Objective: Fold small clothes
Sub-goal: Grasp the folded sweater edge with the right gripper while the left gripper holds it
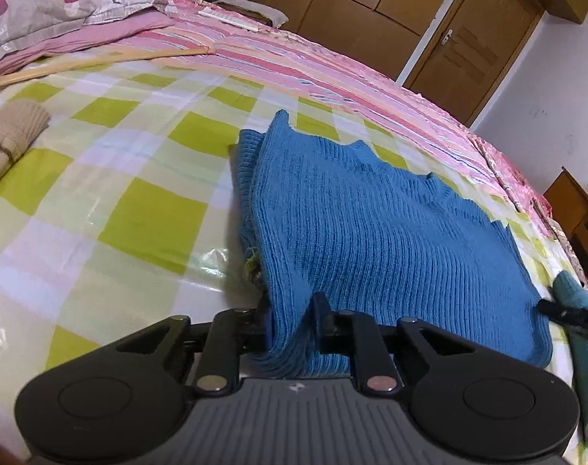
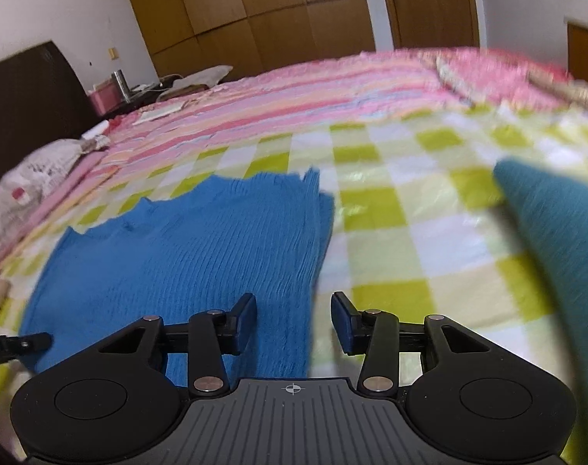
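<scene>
while the left gripper (image 1: 290,321) pinches the near edge of the blue knit sweater (image 1: 371,224) to carry a fold | sweater lies on the checked bed cover (image 1: 111,178) | right gripper (image 2: 294,319) fingers apart, empty, over its right edge | teal garment (image 2: 557,232) beside

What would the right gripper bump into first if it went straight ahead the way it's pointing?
Probably the blue knitted sweater. The right gripper is open, and the sweater's right edge runs ahead between its fingers. Beyond that lies only the green checkered sheet. Height above the cloth is hard to judge.
</scene>
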`<state>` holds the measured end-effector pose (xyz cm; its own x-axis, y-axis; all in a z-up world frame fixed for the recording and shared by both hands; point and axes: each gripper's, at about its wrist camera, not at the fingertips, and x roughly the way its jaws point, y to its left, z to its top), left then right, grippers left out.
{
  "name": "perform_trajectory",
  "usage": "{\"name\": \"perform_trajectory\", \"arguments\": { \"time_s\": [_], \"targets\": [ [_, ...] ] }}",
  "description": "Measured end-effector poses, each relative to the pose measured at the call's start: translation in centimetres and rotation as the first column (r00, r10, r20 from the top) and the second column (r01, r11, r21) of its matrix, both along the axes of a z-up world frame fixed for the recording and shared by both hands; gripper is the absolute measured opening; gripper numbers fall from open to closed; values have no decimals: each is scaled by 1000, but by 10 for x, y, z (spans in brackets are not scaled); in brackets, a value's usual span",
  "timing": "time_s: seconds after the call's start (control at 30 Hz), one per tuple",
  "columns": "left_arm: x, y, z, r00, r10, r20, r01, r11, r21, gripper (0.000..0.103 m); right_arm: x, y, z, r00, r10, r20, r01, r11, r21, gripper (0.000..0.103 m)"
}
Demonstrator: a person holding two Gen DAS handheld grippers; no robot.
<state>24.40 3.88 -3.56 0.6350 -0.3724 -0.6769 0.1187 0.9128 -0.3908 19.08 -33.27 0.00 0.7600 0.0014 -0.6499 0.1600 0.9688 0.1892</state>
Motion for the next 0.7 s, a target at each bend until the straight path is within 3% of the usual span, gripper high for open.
{"name": "perform_trajectory", "arguments": {
  "time_s": [0.1, 0.37, 0.7],
  "targets": [
    [-3, 5, -1, 1000, 19, -5, -19, 1000, -24, 23, 0, 10, 16, 1000, 0, 31, 1, 999, -46, 42],
    [-9, 7, -3, 1000, 12, 20, -12, 1000, -16, 23, 33, 77, 26, 990, 144, 7, -144, 989, -20, 43],
    [-17, 7, -8, 997, 10, 71, -9, 1000, -19, 23, 103, 174, 31, 944, 329, -39, -330, 944, -11, 45]
  ]
}}
